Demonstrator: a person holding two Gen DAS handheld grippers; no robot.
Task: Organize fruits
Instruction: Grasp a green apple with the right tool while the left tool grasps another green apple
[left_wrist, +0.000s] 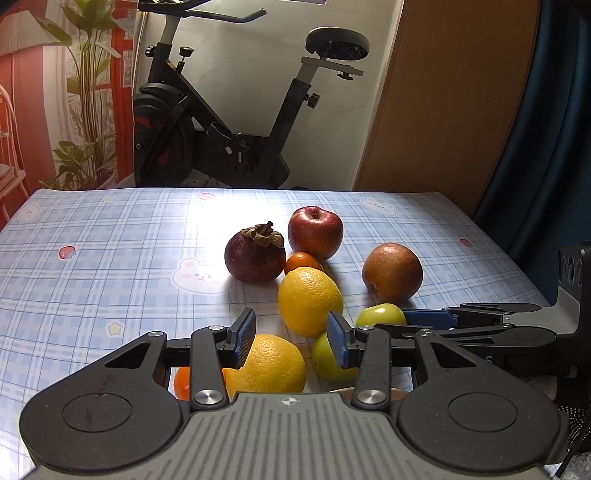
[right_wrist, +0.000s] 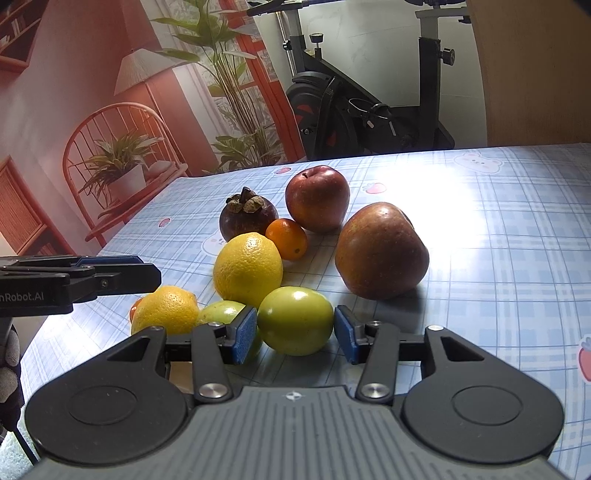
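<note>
My right gripper (right_wrist: 295, 336) is shut on a green fruit (right_wrist: 295, 319) low over the checked tablecloth (right_wrist: 498, 258), a pad pressed on each side. In the left wrist view this green fruit (left_wrist: 380, 314) sits at the right gripper's (left_wrist: 406, 319) tips. My left gripper (left_wrist: 291, 341) hovers open just above a yellow orange (left_wrist: 269, 363), with a second green fruit (left_wrist: 327, 360) behind its right finger. Beyond lie a lemon (left_wrist: 309, 301), a kumquat (left_wrist: 303, 262), a mangosteen (left_wrist: 255, 254), a red apple (left_wrist: 315, 232) and a brownish apple (left_wrist: 392, 272).
A small orange fruit (left_wrist: 181, 382) peeks out under my left gripper's left finger. An exercise bike (left_wrist: 221, 129) stands past the table's far edge, beside a wooden panel (left_wrist: 443, 92). Bare cloth (left_wrist: 92, 277) spreads to the left of the fruit.
</note>
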